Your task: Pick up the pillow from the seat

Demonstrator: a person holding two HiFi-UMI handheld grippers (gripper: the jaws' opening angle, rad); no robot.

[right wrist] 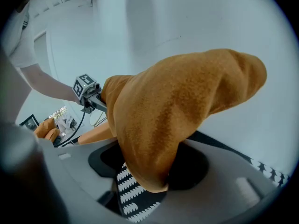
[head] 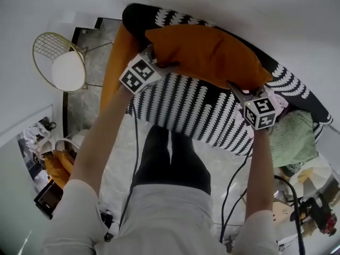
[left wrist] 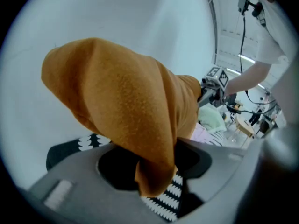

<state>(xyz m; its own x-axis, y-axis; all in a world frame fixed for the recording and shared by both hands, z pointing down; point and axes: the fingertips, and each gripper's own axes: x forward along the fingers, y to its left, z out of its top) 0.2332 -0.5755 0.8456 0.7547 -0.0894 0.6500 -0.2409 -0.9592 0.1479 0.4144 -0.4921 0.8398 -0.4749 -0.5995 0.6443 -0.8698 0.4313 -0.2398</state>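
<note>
- The orange pillow (head: 210,54) hangs between the two grippers above the back part of the black-and-white patterned seat (head: 191,110), stretched lengthwise from one gripper to the other.
- The left gripper (head: 162,67) is clamped on one end corner of the pillow. In the left gripper view a fold of orange fabric (left wrist: 154,171) is pinched between its jaws and the rest of the pillow (left wrist: 126,106) billows up and away from them.
- The right gripper (head: 237,91) is clamped on the opposite end corner. In the right gripper view the pillow (right wrist: 182,101) runs down into a tuck of fabric squeezed between its jaws.
- Each gripper view shows the other gripper at the pillow's far end: the right gripper (left wrist: 205,94) in the left one, the left gripper (right wrist: 99,104) in the right one.
- In the left gripper view a strip of pale wall shows between the pillow's underside and the seat (left wrist: 88,143), so that end is clear of the seat.
- A gold wire chair (head: 45,47) stands well to the left of the seat; its wire bowl holds a round white pad (head: 68,70).
- A green cloth (head: 295,137) lies on the right end of the seat, just beside the right gripper.
</note>
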